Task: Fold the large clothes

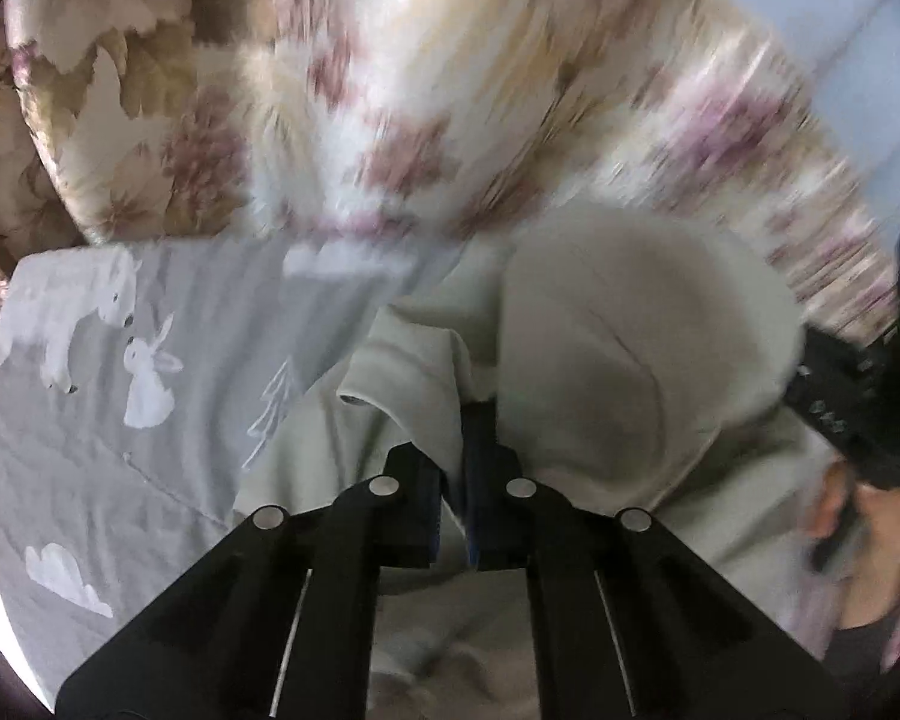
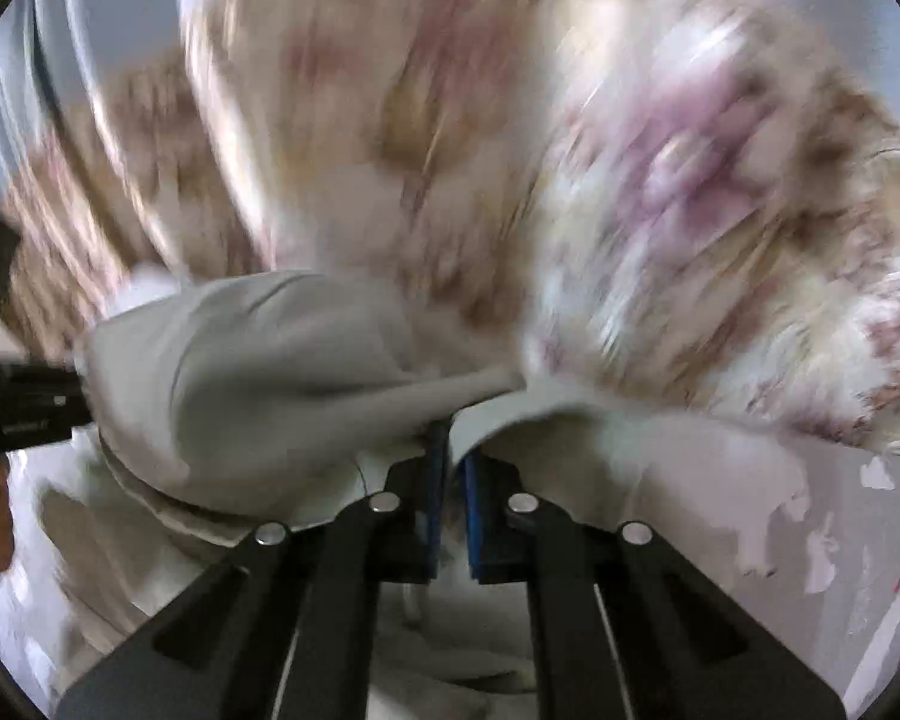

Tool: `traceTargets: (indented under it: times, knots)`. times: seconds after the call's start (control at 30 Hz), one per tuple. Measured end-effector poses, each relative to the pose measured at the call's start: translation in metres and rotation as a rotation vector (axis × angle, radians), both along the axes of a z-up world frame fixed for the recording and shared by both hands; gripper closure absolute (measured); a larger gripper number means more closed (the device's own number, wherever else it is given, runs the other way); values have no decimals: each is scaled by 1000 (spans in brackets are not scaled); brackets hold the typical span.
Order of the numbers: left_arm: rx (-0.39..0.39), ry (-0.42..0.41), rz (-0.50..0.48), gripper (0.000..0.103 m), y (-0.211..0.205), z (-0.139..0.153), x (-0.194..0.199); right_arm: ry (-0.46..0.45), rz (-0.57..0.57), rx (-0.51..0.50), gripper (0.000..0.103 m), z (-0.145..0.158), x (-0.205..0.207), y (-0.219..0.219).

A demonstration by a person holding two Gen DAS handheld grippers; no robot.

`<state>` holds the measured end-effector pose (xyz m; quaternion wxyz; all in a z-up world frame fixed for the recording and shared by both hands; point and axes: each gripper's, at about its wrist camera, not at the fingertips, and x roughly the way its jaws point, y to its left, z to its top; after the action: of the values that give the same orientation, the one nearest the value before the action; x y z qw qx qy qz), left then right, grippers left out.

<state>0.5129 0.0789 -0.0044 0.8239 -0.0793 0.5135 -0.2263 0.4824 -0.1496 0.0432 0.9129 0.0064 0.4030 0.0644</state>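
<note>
A pale beige hooded garment (image 1: 630, 360) lies bunched on the bed, its rounded hood puffed up just beyond my left gripper (image 1: 462, 438). That gripper is shut, with a fold of the garment's edge pinched between its blue pads. A small snap (image 1: 348, 401) shows on the flap to the left. In the right wrist view the same garment (image 2: 240, 372) bulges to the left, and my right gripper (image 2: 453, 450) is shut on its hem edge. Each gripper appears in the other's view: the right one (image 1: 858, 396) at the right edge, the left one (image 2: 12, 396) at the left edge.
A grey sheet (image 1: 120, 450) printed with white animals and clouds covers the bed on the left and shows again as the grey sheet (image 2: 840, 510). A floral blanket (image 1: 420, 120) is heaped behind the garment. A person's hand (image 1: 852, 516) holds the right gripper.
</note>
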Motion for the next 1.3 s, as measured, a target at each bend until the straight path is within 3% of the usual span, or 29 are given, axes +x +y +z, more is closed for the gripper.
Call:
traceTargets:
  times: [0.1, 0.17, 0.27, 0.33, 0.37, 0.43, 0.47, 0.5, 0.53, 0.57, 0.6, 0.67, 0.77, 0.9, 1.03, 1.07, 1.17, 1.27, 1.3]
  knots:
    - [-167, -18, -1, 100, 13, 40, -7, -98, -10, 137, 98, 41, -22, -24]
    - [-230, -35, -36, 100, 10, 62, -27, -141, 12, 178, 98, 61, -52, -34]
    - [-165, -93, -104, 99, -4, 73, -71, -169, 49, 159, 98, 65, -107, -41]
    - [-94, -117, -142, 96, -16, 62, -107, -134, 60, 109, 98, 47, -141, -48]
    - [-60, -108, -158, 90, -20, 51, -119, -114, 56, 84, 98, 37, -147, -51]
    - [67, -98, -168, 65, -30, 19, -143, -55, 25, -3, 97, 9, -157, -56]
    - [123, -102, -166, 47, -31, 6, -151, 3, 7, -39, 94, -12, -159, -63]
    - [179, -100, -165, 41, -31, -10, -160, 66, -1, -43, 94, -29, -161, -71]
    - [207, -88, -166, 41, -27, -21, -166, 86, -6, -35, 93, -38, -165, -78]
    - [217, -75, -161, 41, -21, -31, -172, 99, -8, -20, 88, -45, -172, -85]
    - [213, -77, -158, 41, -14, -32, -176, 98, -13, -15, 75, -48, -178, -89]
    - [207, -91, -144, 40, -5, -26, -182, 60, -39, 3, 67, -41, -190, -96]
    - [254, -190, -79, 29, -3, 2, -182, -17, -62, 55, 67, -24, -197, -98]
    - [158, -206, -60, 20, -18, 31, -152, -78, -97, 91, 60, -14, -198, -93]
    - [173, -85, -73, 24, -48, 7, -108, -65, -99, 108, 60, -24, -194, -86]
    - [179, -45, -74, 32, -55, -4, -98, -70, -100, 98, 60, -25, -195, -84]
    - [152, 24, -105, 97, -67, -19, -98, -72, -99, 115, 60, -29, -192, -84]
    - [153, -55, -90, 97, -65, -9, -113, -75, -94, 137, 61, -33, -185, -85]
    - [153, -118, -81, 97, -60, 4, -125, -78, -87, 143, 61, -33, -184, -84]
